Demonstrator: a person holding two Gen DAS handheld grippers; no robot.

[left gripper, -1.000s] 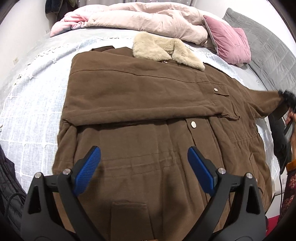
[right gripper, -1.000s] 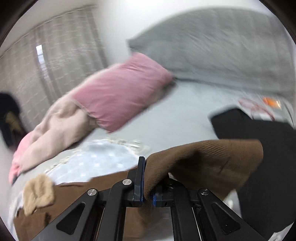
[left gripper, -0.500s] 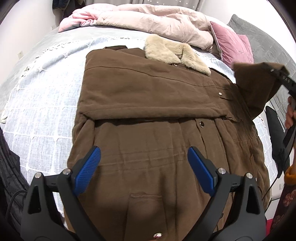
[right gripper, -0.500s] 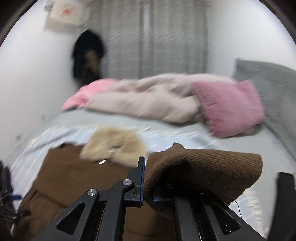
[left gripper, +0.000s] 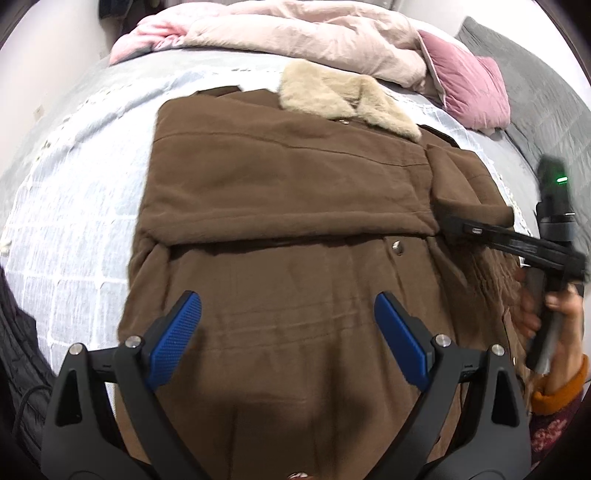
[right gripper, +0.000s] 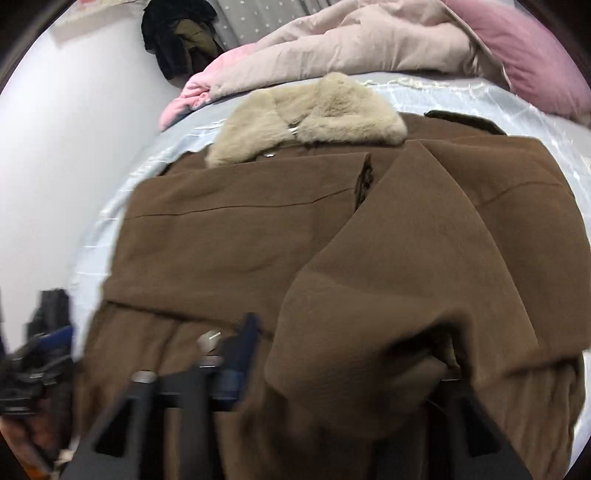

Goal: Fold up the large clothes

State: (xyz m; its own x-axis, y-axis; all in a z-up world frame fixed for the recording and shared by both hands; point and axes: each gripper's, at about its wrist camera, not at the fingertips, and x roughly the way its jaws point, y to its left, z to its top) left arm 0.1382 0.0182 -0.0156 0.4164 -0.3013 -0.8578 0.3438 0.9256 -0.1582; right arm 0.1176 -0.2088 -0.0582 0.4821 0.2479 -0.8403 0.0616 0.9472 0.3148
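**A:** Where was the coat point(left gripper: 295, 206)?

**B:** Spread front-up on the pale checked bedspread point(left gripper: 74, 229), filling most of the middle of the bed. Brown, thick, with a brushed, woolly surface. Its cream fur collar point(left gripper: 343, 103) lay at the far end, just short of the heaped pink duvet point(left gripper: 295, 33) and the pink pillow point(left gripper: 469, 88) at the far right.

**A:** How much of it was folded?

**B:** The left sleeve point(left gripper: 288, 192) lay flat across the chest, its lower edge forming a straight ridge above a metal snap point(left gripper: 397, 247). The right sleeve point(right gripper: 424, 258) was brought in over the right side of the chest, its cuff end bunched and draped loosely over the right gripper point(right gripper: 343, 354). The skirt below hung toward the near edge with soft crosswise creases.

**A:** And the tongs?

**B:** The left gripper point(left gripper: 288, 332) hovered above the lower half of the coat, its blue pads point(left gripper: 173, 336) spread wide, nothing between them. The right gripper's jaws had just been opening; in its own blurred view they stood apart, one blue pad visible to the left, the other hidden under the cuff. The cloth lay over them rather than pinched. In the left view, a hand point(left gripper: 554, 317) in an orange cuff held that gripper at the coat's right edge.
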